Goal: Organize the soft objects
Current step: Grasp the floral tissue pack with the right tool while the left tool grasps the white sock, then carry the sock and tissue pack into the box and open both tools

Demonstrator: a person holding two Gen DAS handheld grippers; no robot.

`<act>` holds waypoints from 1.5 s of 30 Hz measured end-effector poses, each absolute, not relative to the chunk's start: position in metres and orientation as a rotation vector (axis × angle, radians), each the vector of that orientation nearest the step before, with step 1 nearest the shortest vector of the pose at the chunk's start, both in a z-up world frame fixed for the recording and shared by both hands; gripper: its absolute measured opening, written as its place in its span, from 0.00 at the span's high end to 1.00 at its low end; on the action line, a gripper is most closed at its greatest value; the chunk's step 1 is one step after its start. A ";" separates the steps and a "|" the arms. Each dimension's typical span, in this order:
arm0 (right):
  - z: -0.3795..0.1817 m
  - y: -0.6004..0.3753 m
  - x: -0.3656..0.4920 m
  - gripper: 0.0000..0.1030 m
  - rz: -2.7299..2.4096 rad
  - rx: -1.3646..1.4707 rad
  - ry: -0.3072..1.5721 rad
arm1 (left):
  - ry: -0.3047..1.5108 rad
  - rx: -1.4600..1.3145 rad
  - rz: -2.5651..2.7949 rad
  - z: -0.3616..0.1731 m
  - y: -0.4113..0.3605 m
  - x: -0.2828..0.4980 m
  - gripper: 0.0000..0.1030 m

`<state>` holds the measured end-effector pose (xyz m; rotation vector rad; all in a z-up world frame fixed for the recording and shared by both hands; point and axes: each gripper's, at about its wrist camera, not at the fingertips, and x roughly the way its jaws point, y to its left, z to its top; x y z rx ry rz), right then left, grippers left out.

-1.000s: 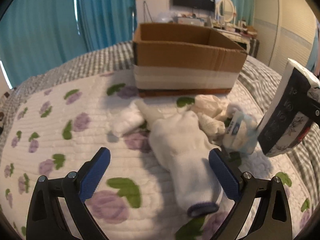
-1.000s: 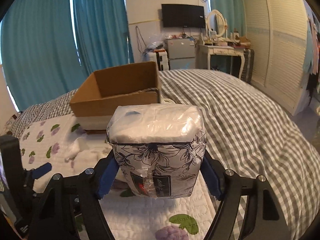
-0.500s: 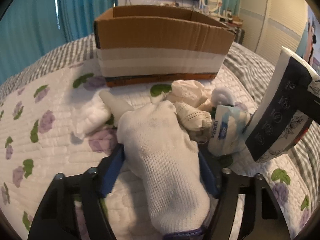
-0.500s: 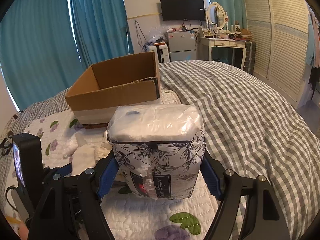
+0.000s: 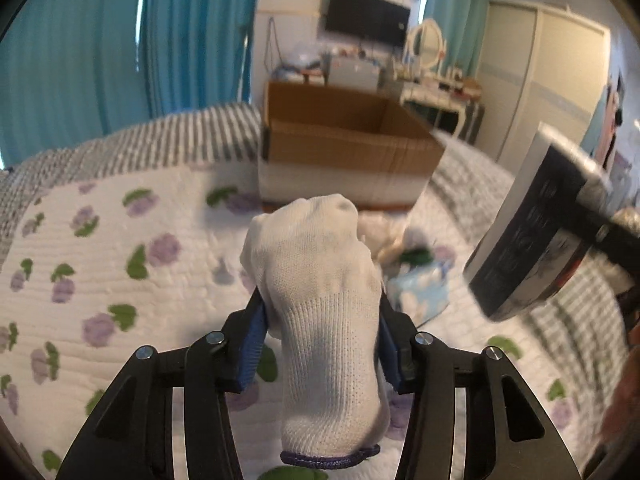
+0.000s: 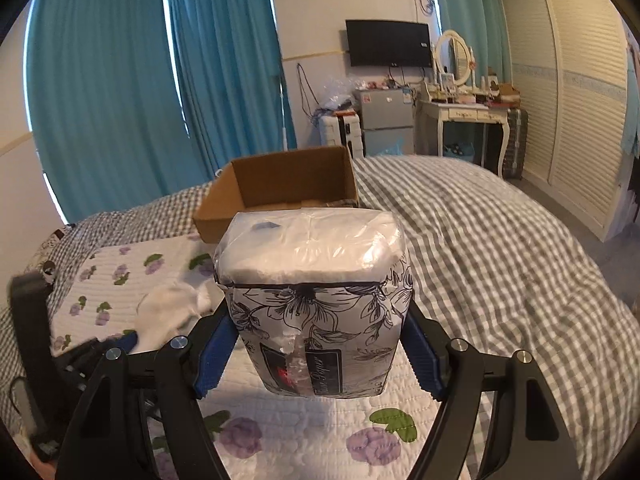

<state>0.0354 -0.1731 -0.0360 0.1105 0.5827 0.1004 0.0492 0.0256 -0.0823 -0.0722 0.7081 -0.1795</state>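
My left gripper (image 5: 320,336) is shut on a white knitted glove (image 5: 320,304) and holds it above the floral quilt (image 5: 120,264). My right gripper (image 6: 320,344) is shut on a floral-print tissue pack (image 6: 316,300), held in the air; the pack also shows at the right of the left wrist view (image 5: 536,236). An open cardboard box (image 5: 344,148) stands on the bed ahead; it also shows in the right wrist view (image 6: 280,188). The glove and left gripper show at the lower left of the right wrist view (image 6: 168,312).
A small blue tissue packet (image 5: 420,292) and other white soft items (image 5: 380,232) lie on the quilt in front of the box. A grey checked blanket (image 6: 480,260) covers the bed to the right. Curtains, a dresser and a wardrobe stand beyond.
My left gripper closed on the white glove and lifted it off the quilt. My right gripper rose with the tissue pack still in it.
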 end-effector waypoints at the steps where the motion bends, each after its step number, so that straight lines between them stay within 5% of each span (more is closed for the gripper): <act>1: -0.029 -0.171 0.031 0.27 0.108 0.103 0.572 | 0.691 -0.074 -0.177 -0.073 0.027 0.047 0.53; 23: 0.060 -0.151 0.072 0.27 0.156 -0.011 0.440 | 0.486 -0.043 -0.216 0.020 0.033 0.104 0.53; 45: 0.014 -0.176 0.299 0.27 0.201 0.107 0.534 | 0.619 0.117 -0.235 -0.046 -0.024 0.271 0.48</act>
